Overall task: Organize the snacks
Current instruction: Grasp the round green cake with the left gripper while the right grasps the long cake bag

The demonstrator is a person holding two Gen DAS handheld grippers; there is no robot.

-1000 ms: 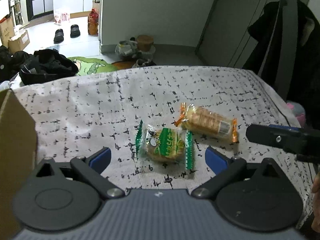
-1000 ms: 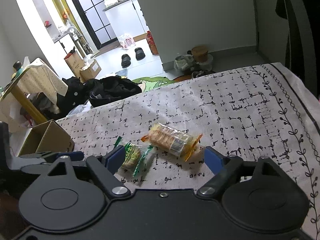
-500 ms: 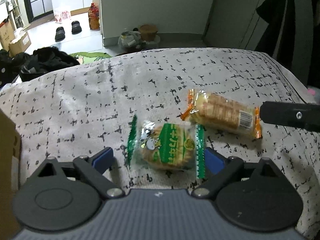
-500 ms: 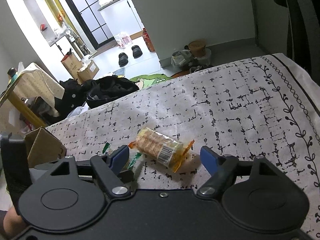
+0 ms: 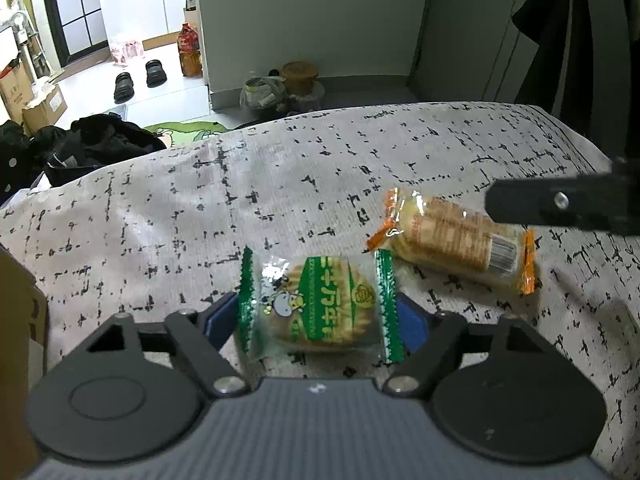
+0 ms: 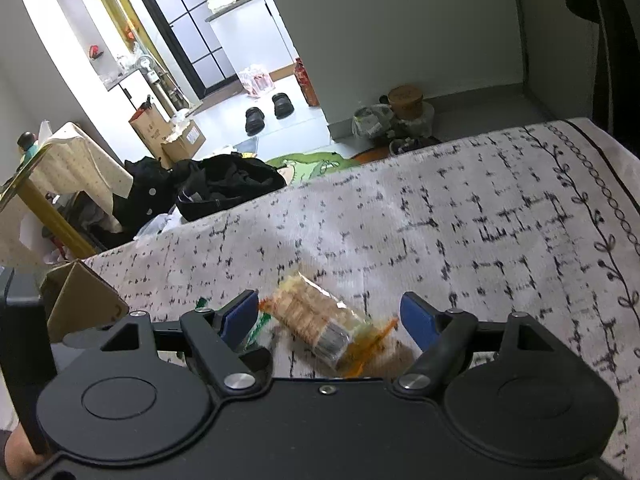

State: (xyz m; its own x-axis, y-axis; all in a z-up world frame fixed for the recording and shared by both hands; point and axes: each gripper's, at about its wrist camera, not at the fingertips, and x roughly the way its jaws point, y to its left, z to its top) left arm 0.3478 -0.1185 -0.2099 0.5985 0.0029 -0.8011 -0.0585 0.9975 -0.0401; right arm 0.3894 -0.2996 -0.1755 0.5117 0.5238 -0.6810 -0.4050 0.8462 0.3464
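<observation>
Left gripper (image 5: 316, 316) fingers closing (just now) — on green cookie packet (image 5: 318, 306).

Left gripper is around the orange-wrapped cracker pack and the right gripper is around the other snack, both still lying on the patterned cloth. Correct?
Swapped. The left wrist view shows the left gripper around the green-wrapped biscuit; the right wrist view shows the right gripper around the orange-wrapped cracker pack. Both lie on the patterned cloth.

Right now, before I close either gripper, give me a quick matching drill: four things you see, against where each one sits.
Things:
1. green packet
2. orange packet
3. cardboard box
4. black shoes

Places:
A. on the floor past the bed
B. between the right gripper's fingers
C. at the cover's left edge
D. between the left gripper's fingers

Pairs: 1-D, 2-B, 3-C, 4-A
</observation>
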